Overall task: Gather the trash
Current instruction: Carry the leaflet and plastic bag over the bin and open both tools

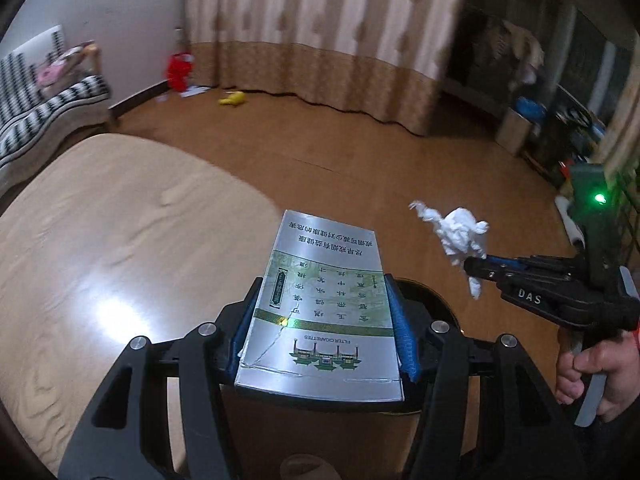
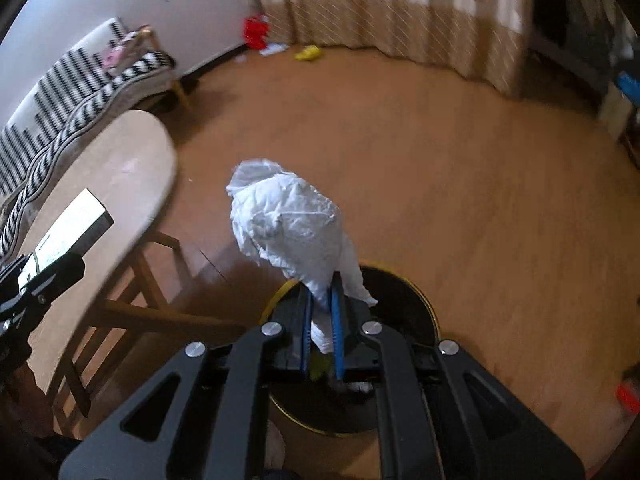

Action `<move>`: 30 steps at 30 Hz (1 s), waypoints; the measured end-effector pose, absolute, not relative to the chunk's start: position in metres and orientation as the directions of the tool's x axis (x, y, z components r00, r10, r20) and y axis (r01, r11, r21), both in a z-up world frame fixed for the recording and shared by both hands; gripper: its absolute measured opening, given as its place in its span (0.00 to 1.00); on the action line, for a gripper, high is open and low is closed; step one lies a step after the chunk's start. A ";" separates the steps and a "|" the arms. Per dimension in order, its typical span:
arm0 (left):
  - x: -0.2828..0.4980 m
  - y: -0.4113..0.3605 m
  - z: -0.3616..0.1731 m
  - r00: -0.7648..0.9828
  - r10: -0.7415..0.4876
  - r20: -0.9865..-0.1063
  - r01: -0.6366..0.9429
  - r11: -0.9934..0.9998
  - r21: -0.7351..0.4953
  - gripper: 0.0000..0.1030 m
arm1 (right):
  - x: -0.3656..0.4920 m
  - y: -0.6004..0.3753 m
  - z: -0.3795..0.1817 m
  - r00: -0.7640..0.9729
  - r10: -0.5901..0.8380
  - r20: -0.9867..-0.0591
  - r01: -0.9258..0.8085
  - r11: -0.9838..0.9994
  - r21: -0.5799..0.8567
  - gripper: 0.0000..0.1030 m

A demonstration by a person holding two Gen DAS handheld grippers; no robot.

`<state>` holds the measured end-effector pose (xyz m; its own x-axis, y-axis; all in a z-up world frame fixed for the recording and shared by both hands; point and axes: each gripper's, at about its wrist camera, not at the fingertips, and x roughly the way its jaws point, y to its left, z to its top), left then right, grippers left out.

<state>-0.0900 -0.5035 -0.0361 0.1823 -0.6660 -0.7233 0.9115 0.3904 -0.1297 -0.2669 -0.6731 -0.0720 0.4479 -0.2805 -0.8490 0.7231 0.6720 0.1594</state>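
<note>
Right wrist: table beside bin, perhaps touching.

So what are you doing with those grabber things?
A person is picking up trash with a gripper in each hand. The left gripper is clamped on a flat cigarette box, and the right gripper pinches a crumpled tissue. Both are held above a round dark bin on the floor, beside the table. Nothing has been dropped yet.
</note>
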 end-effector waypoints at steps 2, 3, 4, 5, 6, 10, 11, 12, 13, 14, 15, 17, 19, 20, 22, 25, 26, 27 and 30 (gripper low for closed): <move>-0.096 -0.518 -0.045 0.157 -0.663 -0.731 0.922 0.365 -0.133 0.55 | -0.274 -0.682 -0.083 0.408 -0.259 -0.875 0.744 0.650 0.155 0.09; -0.096 -0.525 -0.048 0.146 -0.661 -0.736 0.924 0.357 -0.138 0.55 | -0.277 -0.686 -0.091 0.384 -0.242 -0.891 0.754 0.639 0.152 0.09; -0.095 -0.530 -0.050 0.141 -0.659 -0.739 0.925 0.354 -0.139 0.55 | -0.278 -0.688 -0.097 0.374 -0.222 -0.901 0.759 0.632 0.159 0.09; -0.094 -0.537 -0.054 0.132 -0.656 -0.743 0.926 0.349 -0.143 0.55 | -0.282 -0.693 -0.105 0.366 -0.195 -0.910 0.764 0.622 0.174 0.09; -0.094 -0.542 -0.058 0.121 -0.654 -0.747 0.927 0.344 -0.150 0.55 | -0.282 -0.694 -0.109 0.360 -0.182 -0.915 0.766 0.618 0.178 0.09; -0.094 -0.558 -0.066 0.092 -0.649 -0.755 0.929 0.330 -0.170 0.55 | -0.283 -0.697 -0.121 0.336 -0.152 -0.930 0.774 0.608 0.180 0.09; -0.094 -0.562 -0.068 0.088 -0.647 -0.757 0.929 0.327 -0.171 0.55 | -0.284 -0.697 -0.122 0.331 -0.147 -0.932 0.775 0.606 0.179 0.09; -0.095 -0.565 -0.070 0.086 -0.646 -0.758 0.930 0.326 -0.173 0.55 | -0.280 -0.697 -0.124 0.326 -0.145 -0.934 0.776 0.605 0.177 0.09; -0.096 -0.567 -0.072 0.084 -0.645 -0.760 0.929 0.326 -0.175 0.55 | -0.281 -0.697 -0.126 0.322 -0.142 -0.936 0.779 0.602 0.176 0.09; -0.096 -0.569 -0.074 0.077 -0.642 -0.762 0.929 0.324 -0.178 0.55 | -0.283 -0.698 -0.128 0.318 -0.136 -0.938 0.781 0.599 0.178 0.09; -0.097 -0.572 -0.075 0.075 -0.641 -0.764 0.929 0.322 -0.179 0.55 | -0.285 -0.699 -0.130 0.315 -0.133 -0.940 0.783 0.596 0.178 0.09; -0.098 -0.573 -0.076 0.074 -0.639 -0.766 0.930 0.321 -0.178 0.55 | -0.281 -0.697 -0.131 0.311 -0.129 -0.942 0.785 0.593 0.177 0.09; -0.098 -0.575 -0.076 0.070 -0.636 -0.768 0.931 0.319 -0.179 0.55 | -0.280 -0.696 -0.131 0.310 -0.130 -0.942 0.785 0.594 0.176 0.09; -0.099 -0.577 -0.076 0.068 -0.637 -0.768 0.932 0.315 -0.179 0.55 | -0.279 -0.696 -0.131 0.310 -0.130 -0.942 0.783 0.597 0.176 0.09; -0.100 -0.579 -0.076 0.069 -0.637 -0.768 0.933 0.313 -0.176 0.55 | -0.278 -0.696 -0.131 0.310 -0.127 -0.942 0.781 0.599 0.176 0.09; -0.101 -0.579 -0.078 0.067 -0.635 -0.770 0.934 0.311 -0.175 0.55 | -0.278 -0.698 -0.129 0.309 -0.126 -0.943 0.777 0.604 0.175 0.09; -0.101 -0.579 -0.078 0.066 -0.634 -0.770 0.934 0.311 -0.176 0.55 | -0.278 -0.698 -0.129 0.312 -0.122 -0.942 0.776 0.604 0.179 0.09; -0.101 -0.580 -0.079 0.064 -0.634 -0.771 0.934 0.310 -0.177 0.55 | -0.279 -0.698 -0.129 0.315 -0.118 -0.942 0.776 0.603 0.184 0.10; -0.103 -0.581 -0.082 0.058 -0.631 -0.774 0.937 0.302 -0.176 0.55 | -0.281 -0.699 -0.128 0.321 -0.119 -0.940 0.782 0.593 0.192 0.60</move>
